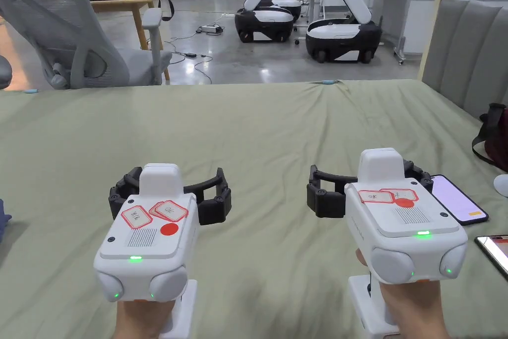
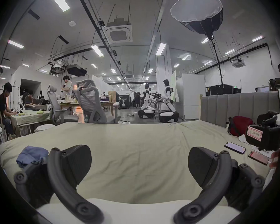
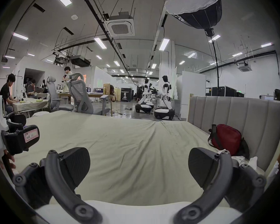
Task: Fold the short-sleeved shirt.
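Left claw: my left gripper (image 2: 139,164) hangs just over the bed, jaws spread wide with nothing between them; the pads are matt black, ribbed and rounded, on curved grey links.
Right claw: my right gripper (image 3: 138,164) hangs level with it, well apart to the right, jaws likewise spread and holding nothing.
Casings: from the head view both are smooth white plastic boxes with rounded corners, and each shows a green light.
Bed sheet: the bed sheet (image 1: 268,121) is pale olive cloth, soft, with shallow creases running across it.
Shirt: I see a crumpled blue cloth (image 2: 31,154) bunched at the left edge of the bed, beside my left claw; I cannot tell whether it is the short-sleeved shirt.
Phones: two flat glossy phones (image 1: 459,199) lie on the sheet just right of my right claw.
Bag: a red fabric bag (image 3: 225,137) leans on the padded grey headboard (image 3: 233,111).
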Motion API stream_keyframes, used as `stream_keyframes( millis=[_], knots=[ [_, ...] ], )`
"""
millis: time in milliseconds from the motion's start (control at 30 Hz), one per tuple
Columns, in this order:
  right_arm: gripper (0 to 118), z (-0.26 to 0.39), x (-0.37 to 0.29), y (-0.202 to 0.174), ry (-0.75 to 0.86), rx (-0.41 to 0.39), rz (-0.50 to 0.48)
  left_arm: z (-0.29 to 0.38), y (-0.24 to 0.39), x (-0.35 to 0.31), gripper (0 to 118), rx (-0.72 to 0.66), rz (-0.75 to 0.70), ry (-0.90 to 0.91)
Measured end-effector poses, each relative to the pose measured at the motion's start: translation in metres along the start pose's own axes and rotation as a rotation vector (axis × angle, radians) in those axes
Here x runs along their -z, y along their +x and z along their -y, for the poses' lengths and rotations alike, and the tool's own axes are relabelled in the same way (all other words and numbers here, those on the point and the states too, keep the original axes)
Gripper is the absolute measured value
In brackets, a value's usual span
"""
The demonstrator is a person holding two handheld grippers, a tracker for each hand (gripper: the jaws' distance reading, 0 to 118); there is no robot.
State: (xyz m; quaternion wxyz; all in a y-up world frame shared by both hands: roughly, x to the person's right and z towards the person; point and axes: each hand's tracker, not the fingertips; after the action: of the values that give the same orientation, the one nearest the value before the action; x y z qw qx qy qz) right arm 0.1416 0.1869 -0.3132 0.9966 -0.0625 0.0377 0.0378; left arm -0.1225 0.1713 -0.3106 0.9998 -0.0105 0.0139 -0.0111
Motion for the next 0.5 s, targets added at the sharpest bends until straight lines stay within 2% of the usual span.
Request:
stream_keyframes(
  millis=[500],
  knots=[
    [118,-0.0074,-0.0053,0.0060,0.015,0.025,0.011,-0.0036,0.0021,-0.0036,118,0.007,0.007,-0.014]
  ],
)
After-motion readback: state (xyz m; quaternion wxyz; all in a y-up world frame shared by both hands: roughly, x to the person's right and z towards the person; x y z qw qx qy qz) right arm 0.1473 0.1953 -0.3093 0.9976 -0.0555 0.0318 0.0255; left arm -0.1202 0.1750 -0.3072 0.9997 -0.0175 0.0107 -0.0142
